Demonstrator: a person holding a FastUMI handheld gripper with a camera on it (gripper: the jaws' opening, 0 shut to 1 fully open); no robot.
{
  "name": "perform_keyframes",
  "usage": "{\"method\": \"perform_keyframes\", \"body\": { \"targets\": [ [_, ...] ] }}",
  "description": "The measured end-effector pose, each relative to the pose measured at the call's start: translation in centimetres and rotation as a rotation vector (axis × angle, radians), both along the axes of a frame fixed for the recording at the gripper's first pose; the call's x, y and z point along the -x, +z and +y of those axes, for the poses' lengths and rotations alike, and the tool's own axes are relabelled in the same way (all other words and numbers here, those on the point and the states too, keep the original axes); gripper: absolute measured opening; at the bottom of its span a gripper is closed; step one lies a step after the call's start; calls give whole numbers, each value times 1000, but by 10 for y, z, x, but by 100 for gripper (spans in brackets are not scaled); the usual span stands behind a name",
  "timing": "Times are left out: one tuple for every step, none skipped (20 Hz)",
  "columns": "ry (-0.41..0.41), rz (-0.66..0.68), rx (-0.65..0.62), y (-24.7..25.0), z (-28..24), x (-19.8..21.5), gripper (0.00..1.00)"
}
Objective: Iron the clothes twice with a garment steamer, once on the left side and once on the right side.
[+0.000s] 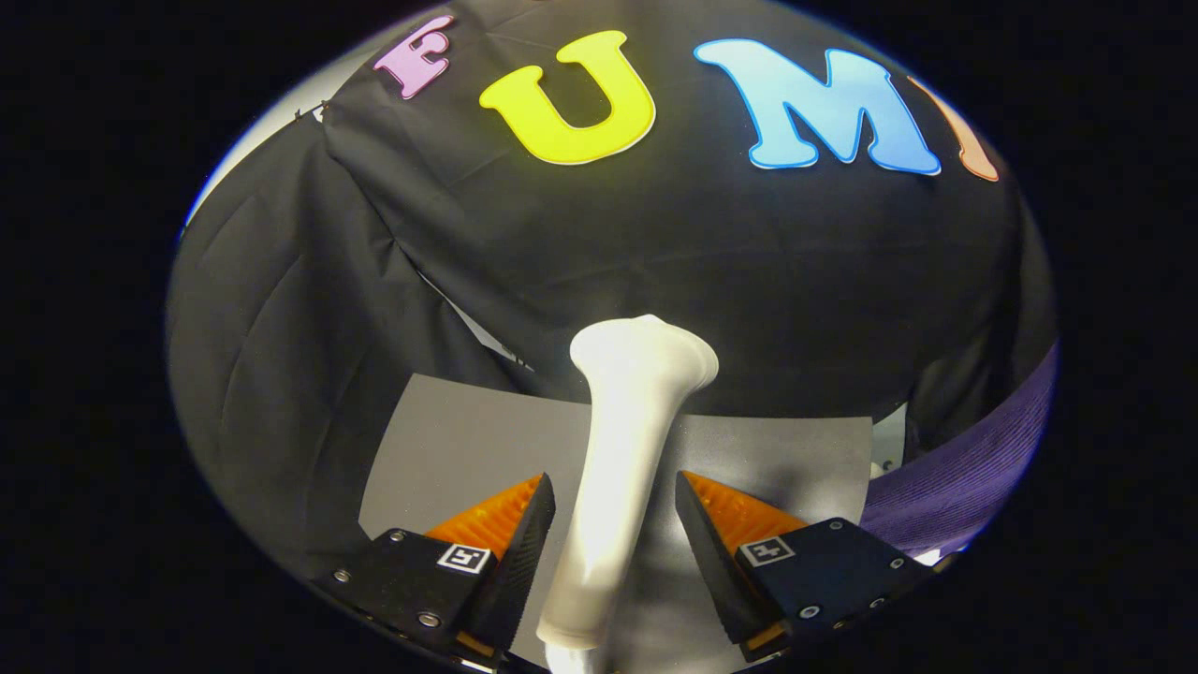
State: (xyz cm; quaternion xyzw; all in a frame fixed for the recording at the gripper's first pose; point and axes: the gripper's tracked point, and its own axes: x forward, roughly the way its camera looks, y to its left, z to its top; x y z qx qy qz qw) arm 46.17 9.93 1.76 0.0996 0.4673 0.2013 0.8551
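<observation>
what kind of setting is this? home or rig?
Looks like a staged recording booth, not a home. A black cloth wall hangs behind a bare grey tabletop, a purple garment lies off to one side, and a white garment steamer stands between the open fingers of the gripper.

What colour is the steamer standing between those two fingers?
White, or pale cream. The steamer shows best in the gripper view, between the open fingers of the hand-held gripper.
</observation>
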Motion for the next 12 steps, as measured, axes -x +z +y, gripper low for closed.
{"method": "perform_keyframes", "body": {
  "targets": [
    [-3,24,-8,-7,1,0,81],
    [-3,34,-29,-9,3,-3,81],
    [-19,43,-46,-12,3,-6,81],
    [-41,59,-72,-9,4,-5,71],
    [-62,79,-99,-11,6,-5,61],
    [-71,98,-139,-11,11,-5,58],
    [-74,107,-173,-10,14,-3,52],
    [-61,112,-203,-7,17,-1,47],
    [-53,104,-219,-5,17,0,42],
    [-41,91,-221,-3,17,2,40],
    [-34,69,-215,0,17,5,39],
    [-30,49,-203,6,15,11,39]
  ]
}}
